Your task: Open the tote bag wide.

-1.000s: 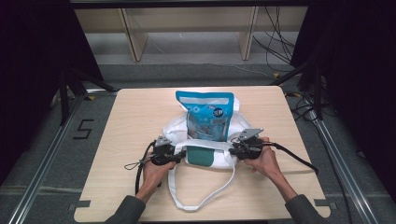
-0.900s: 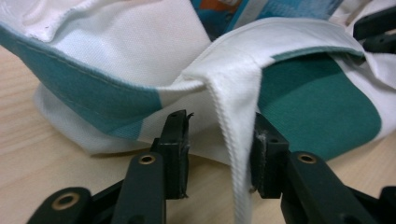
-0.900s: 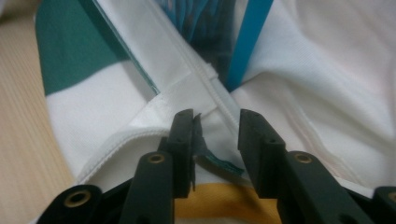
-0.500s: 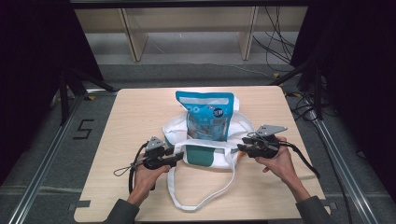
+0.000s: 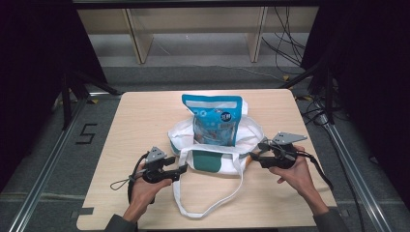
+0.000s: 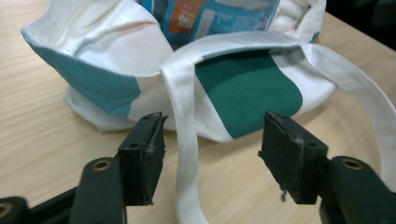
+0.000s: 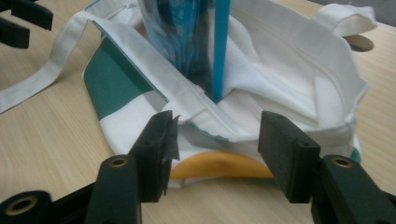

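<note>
A pale wooden table (image 5: 145, 121) carries a white-and-green canvas tote bag (image 5: 212, 162) at its centre, with a blue snack pouch (image 5: 212, 120) standing upright in the bag's open mouth. The long strap (image 5: 212, 203) loops toward the person. The left gripper (image 5: 181, 169) sits just beside the bag's left edge, jaws spread and empty; the right gripper (image 5: 255, 157) sits at its right edge, likewise released. To take the rim well, each should probably pinch one layer of cloth, not the strap. The pouch's print is illegible, and an orange patch (image 7: 219, 165) under the bag cannot be identified.
</note>
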Demonstrator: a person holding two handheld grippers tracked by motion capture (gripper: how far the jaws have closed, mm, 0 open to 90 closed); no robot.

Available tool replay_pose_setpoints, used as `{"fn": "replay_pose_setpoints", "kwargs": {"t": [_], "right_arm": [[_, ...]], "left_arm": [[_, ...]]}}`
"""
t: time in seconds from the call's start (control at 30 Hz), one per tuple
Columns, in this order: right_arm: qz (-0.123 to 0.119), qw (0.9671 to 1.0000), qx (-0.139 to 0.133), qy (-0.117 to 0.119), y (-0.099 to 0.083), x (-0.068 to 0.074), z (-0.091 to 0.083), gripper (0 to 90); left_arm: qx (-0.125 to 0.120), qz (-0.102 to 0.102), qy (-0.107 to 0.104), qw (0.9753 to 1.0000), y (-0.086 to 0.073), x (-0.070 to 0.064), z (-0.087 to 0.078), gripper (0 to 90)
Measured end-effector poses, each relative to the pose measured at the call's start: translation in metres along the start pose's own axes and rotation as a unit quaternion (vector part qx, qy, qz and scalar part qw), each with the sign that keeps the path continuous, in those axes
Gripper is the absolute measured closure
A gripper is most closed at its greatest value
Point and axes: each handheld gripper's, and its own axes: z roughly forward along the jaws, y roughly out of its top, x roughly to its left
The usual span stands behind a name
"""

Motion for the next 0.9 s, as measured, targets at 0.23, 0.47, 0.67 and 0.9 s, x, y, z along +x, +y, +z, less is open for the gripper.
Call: {"fn": "replay_pose_setpoints", "kwargs": {"t": [0.23,0.47,0.67,0.9], "right_arm": [[0.017,0.9997,-0.007,-0.016,-0.014,-0.001,-0.017,39.1],[0.025,0.9996,-0.001,-0.015,-0.024,0.003,-0.022,39.0],[0.006,0.9997,0.002,-0.023,-0.03,0.003,-0.024,38.8],[0.015,0.9996,0.006,-0.024,-0.039,0.007,-0.028,38.8]], "left_arm": [[-0.001,-0.006,-0.001,1.0,-0.012,-0.001,-0.012,29.1],[0.0,-0.008,0.007,0.9999,-0.021,0.0,-0.023,28.1],[0.001,-0.003,0.011,0.9999,-0.026,0.0,-0.028,28.2],[0.002,0.002,0.011,0.9999,-0.031,-0.003,-0.033,28.5]]}}
